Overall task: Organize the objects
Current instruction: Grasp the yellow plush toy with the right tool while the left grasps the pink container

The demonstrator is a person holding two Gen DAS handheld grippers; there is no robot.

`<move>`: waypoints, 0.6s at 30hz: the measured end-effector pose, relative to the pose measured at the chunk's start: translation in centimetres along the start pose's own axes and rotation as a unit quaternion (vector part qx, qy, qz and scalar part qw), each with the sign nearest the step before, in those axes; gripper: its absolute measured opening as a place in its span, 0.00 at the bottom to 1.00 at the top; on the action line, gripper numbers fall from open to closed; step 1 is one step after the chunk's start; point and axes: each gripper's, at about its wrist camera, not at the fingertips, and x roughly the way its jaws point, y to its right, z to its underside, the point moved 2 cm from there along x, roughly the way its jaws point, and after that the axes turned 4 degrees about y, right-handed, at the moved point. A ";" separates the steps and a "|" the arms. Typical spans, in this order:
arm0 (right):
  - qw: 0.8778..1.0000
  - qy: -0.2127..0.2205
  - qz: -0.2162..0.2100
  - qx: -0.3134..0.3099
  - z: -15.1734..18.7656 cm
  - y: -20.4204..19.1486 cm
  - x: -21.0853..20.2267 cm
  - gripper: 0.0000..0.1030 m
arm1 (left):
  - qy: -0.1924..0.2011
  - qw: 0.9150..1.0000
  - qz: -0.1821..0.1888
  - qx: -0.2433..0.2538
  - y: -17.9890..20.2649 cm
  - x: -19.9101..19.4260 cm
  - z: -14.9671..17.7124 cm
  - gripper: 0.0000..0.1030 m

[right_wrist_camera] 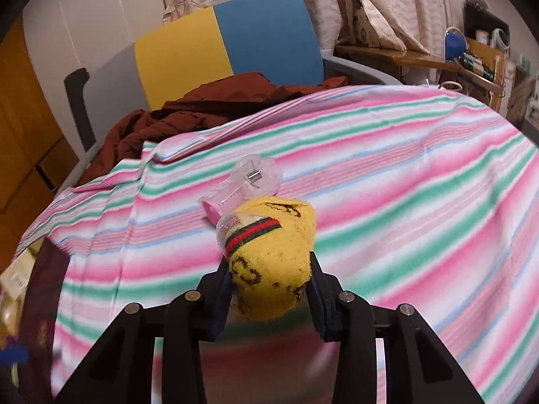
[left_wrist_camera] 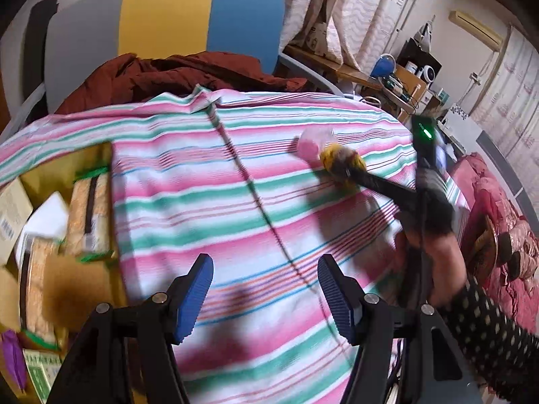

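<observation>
My right gripper (right_wrist_camera: 271, 289) is shut on a rolled yellow sock (right_wrist_camera: 273, 262) with a red and green band, held just above the striped cloth (right_wrist_camera: 404, 175). A clear plastic clip with a pink part (right_wrist_camera: 249, 181) lies on the cloth just beyond the sock. In the left wrist view the same sock (left_wrist_camera: 342, 165) and pink-and-clear clip (left_wrist_camera: 311, 144) sit at the right, with the right gripper's arm reaching in. My left gripper (left_wrist_camera: 266, 299) is open and empty over the striped cloth (left_wrist_camera: 202, 185).
A cardboard box (left_wrist_camera: 50, 235) with packets and small boxes sits at the left edge of the cloth. A brown jacket (left_wrist_camera: 188, 74) lies on a grey, yellow and blue chair (left_wrist_camera: 168, 17) behind. A cluttered shelf (left_wrist_camera: 397, 80) stands at the back right.
</observation>
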 end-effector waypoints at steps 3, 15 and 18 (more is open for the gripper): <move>1.000 0.001 -0.004 -0.009 1.7 0.2 -2.0 0.39 | -0.004 1.000 0.016 0.011 1.4 1.3 -1.6 0.66; 1.000 0.023 -0.005 0.000 4.7 1.0 -4.2 0.39 | -0.071 0.994 0.084 0.003 7.5 11.6 -7.6 0.77; 1.000 0.027 -0.007 0.003 4.8 1.1 -4.1 0.40 | -0.085 0.991 0.098 -0.035 7.5 13.7 -8.8 0.77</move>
